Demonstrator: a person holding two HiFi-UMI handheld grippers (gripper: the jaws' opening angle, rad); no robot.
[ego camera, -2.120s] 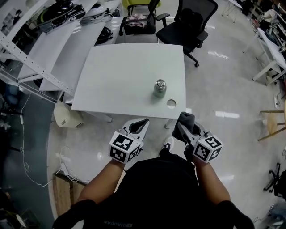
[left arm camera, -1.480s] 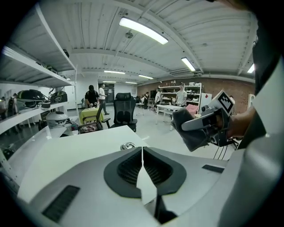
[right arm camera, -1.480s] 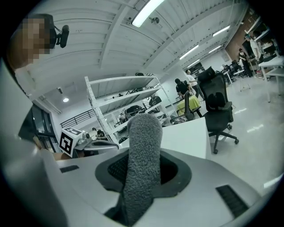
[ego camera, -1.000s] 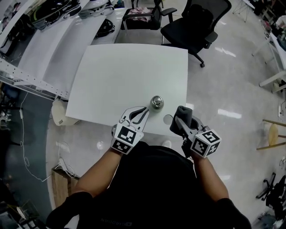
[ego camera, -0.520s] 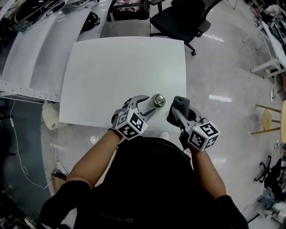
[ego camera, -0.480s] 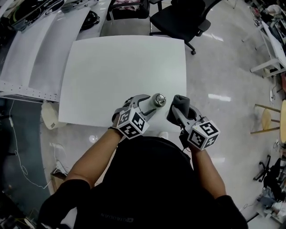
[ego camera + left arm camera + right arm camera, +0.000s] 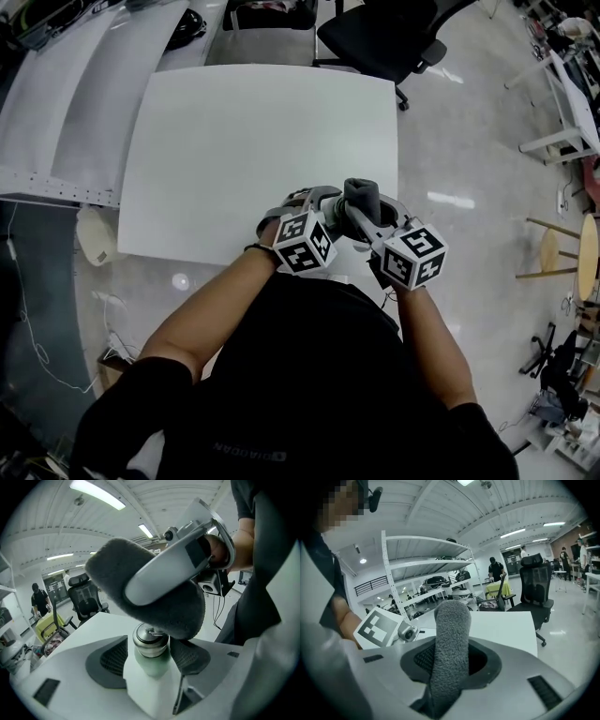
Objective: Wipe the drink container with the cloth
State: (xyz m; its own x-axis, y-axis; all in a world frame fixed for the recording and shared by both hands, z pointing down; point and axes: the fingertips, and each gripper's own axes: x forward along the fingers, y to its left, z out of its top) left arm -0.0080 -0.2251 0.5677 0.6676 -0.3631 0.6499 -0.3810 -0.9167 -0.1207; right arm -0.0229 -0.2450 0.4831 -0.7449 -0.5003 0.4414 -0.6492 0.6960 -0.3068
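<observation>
The drink container [image 7: 151, 657], pale green with a steel cap, stands near the front edge of the white table [image 7: 234, 141]. My left gripper [image 7: 148, 660] has a pad on each side of it, and its jaws are opening. I cannot see them pressing on it. In the head view the left gripper [image 7: 314, 199] and the right gripper [image 7: 358, 208] meet over the container and hide most of it. My right gripper [image 7: 450, 665] is shut on the grey cloth [image 7: 450, 634]. The cloth [image 7: 145, 590] rests on the container's cap.
A black office chair [image 7: 375, 28] stands beyond the table's far edge. White shelving [image 7: 56, 94] with dark gear runs along the left. Another white desk [image 7: 562, 103] is at the far right, and a round wooden stool [image 7: 586, 267] stands on the glossy floor.
The person has come up to the table. My left gripper has opened and moved around the container. My right gripper has swung left and brought the cloth onto the container's top.
</observation>
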